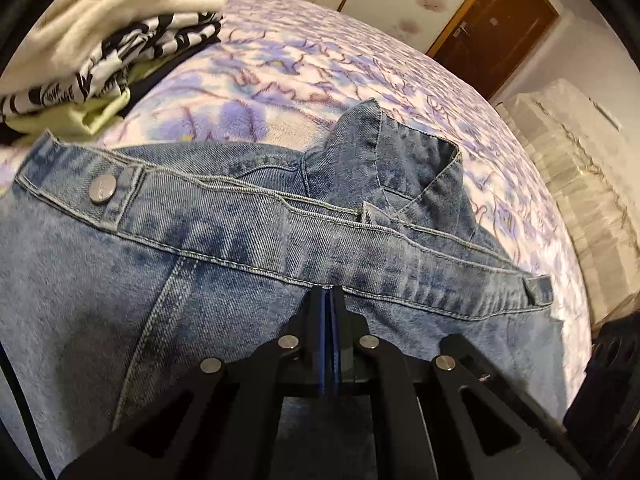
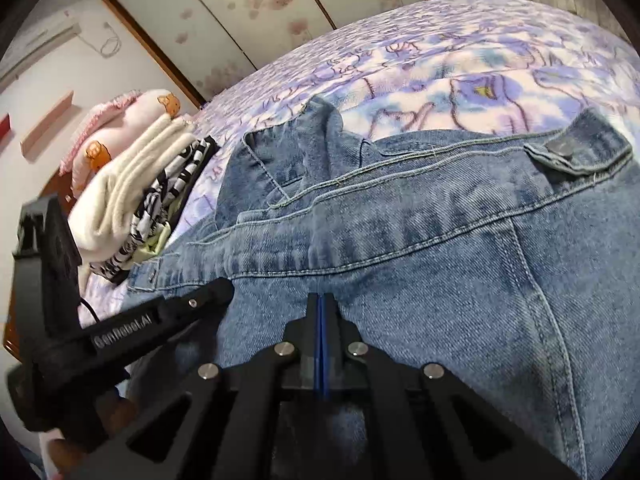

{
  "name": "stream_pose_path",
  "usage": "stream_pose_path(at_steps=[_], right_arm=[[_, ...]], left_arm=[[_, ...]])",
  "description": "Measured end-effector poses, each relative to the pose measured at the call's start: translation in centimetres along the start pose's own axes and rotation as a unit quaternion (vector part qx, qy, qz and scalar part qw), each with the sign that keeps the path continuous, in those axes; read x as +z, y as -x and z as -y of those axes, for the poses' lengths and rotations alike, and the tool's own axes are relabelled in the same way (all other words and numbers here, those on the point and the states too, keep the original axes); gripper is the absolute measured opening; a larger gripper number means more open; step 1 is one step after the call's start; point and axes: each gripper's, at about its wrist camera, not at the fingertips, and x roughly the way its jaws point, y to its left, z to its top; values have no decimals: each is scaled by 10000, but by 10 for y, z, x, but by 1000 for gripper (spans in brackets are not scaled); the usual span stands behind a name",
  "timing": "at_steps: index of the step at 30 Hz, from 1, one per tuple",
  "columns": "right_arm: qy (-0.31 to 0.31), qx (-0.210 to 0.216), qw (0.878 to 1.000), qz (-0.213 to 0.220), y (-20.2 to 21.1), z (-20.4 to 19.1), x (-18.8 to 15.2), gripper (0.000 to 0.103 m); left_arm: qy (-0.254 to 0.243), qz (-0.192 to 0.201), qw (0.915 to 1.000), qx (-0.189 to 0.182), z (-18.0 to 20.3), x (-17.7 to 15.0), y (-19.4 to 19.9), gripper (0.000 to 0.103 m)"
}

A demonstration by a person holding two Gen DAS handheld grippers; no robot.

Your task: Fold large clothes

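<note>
A blue denim jacket (image 1: 224, 236) lies on a purple floral bedspread (image 1: 304, 60), its hem band with a metal button (image 1: 103, 189) across the middle and the collar (image 1: 396, 156) behind. My left gripper (image 1: 330, 290) is shut, tips pressed on the denim just below the band. In the right wrist view the same jacket (image 2: 460, 248) fills the frame. My right gripper (image 2: 321, 296) is shut, tips on the denim. The left gripper (image 2: 224, 286) shows at its left, also on the jacket. Whether either pinches cloth is hidden.
A stack of folded clothes (image 1: 120, 40), cream on top, black-and-white print and green below, sits on the bed at the left; it also shows in the right wrist view (image 2: 136, 188). Pink pillows (image 2: 120, 128) lie beyond. A wooden door (image 1: 492, 24) and plastic-wrapped bundle (image 1: 580, 168) stand right.
</note>
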Motion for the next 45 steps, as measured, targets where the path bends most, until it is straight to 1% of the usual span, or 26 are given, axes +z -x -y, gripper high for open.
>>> stream_pose_path(at_steps=[3, 5, 8, 10, 12, 13, 14, 15, 17, 19, 20, 21, 23, 24, 25, 26, 27, 28, 29, 31, 32, 33, 35, 38, 41, 45], right_arm=[[-182, 37, 9998, 84, 6, 7, 2, 0], [-291, -38, 9994, 161, 10, 12, 4, 0], [-396, -642, 9967, 289, 20, 27, 13, 0], [-539, -623, 9960, 342, 28, 46, 21, 0], [-681, -716, 9944, 372, 34, 67, 29, 0], [-731, -571, 9951, 339, 37, 77, 32, 0], [-703, -765, 9939, 380, 40, 81, 33, 0], [-558, -1047, 9921, 404, 45, 86, 36, 0], [-426, -1096, 9924, 349, 50, 97, 42, 0], [-241, -1496, 9877, 380, 59, 105, 47, 0], [-153, -1832, 9823, 369, 62, 110, 49, 0], [-235, -1995, 9790, 359, 68, 121, 52, 0], [-486, -1862, 9806, 367, 76, 137, 54, 0], [-503, -1783, 9821, 336, 80, 142, 54, 0], [-300, -2011, 9786, 329, 80, 138, 54, 0], [18, -2382, 9707, 303, 79, 132, 53, 0], [213, -2560, 9661, 241, 78, 129, 54, 0], [189, -2550, 9665, 235, 79, 130, 55, 0], [135, -2658, 9637, 230, 81, 135, 54, 0], [58, -2933, 9558, 173, 86, 143, 55, 0], [-31, -2953, 9552, 196, 91, 147, 55, 0], [-45, -2972, 9546, 212, 95, 148, 54, 0], [80, -3085, 9511, 150, 99, 145, 51, 0], [282, -3175, 9478, 69, 108, 132, 52, 0], [241, -2959, 9548, 140, 118, 115, 61, 0], [156, -2547, 9669, 62, 130, 79, 78, 0]], left_arm=[[22, 62, 9998, 172, -2, 0, 5, 1], [-3, 115, 9994, 338, -5, 0, 11, 1], [-366, 143, 9963, 768, -6, 2, 17, 1], [-581, 171, 9932, 990, -10, 4, 21, 1], [-741, 243, 9874, 1379, -18, 7, 26, 1], [-787, 237, 9871, 1374, -24, 10, 28, 1], [-750, 243, 9873, 1379, -30, 12, 31, 1], [-727, 268, 9857, 1499, -35, 13, 33, 1], [-711, 246, 9852, 1540, -44, 14, 34, 1], [-581, 239, 9851, 1602, -52, 14, 35, 1], [-474, 244, 9848, 1654, -58, 16, 36, 1], [-367, 243, 9866, 1570, -63, 17, 38, 1], [-159, 262, 9879, 1522, -75, 20, 43, 1], [-119, 228, 9898, 1399, -79, 21, 44, 1], [-62, 197, 9914, 1296, -84, 23, 44, 1], [-30, 170, 9921, 1246, -86, 24, 43, 1], [-65, 151, 9917, 1272, -87, 25, 44, 1], [-133, 187, 9878, 1537, -86, 25, 45, 1], [-249, 249, 9814, 1887, -87, 26, 48, 1], [-210, 302, 9761, 2140, -98, 26, 57, 1], [-139, 248, 9768, 2123, -105, 26, 58, 1], [-42, 168, 9796, 2003, -114, 26, 58, 1], [83, 173, 9818, 1891, -123, 28, 60, 1], [111, 126, 9701, 2421, -124, 32, 64, 5], [448, 59, 9749, 2178, -128, 31, 77, 7], [729, -32, 9742, 2136, -130, 15, 104, 9]])
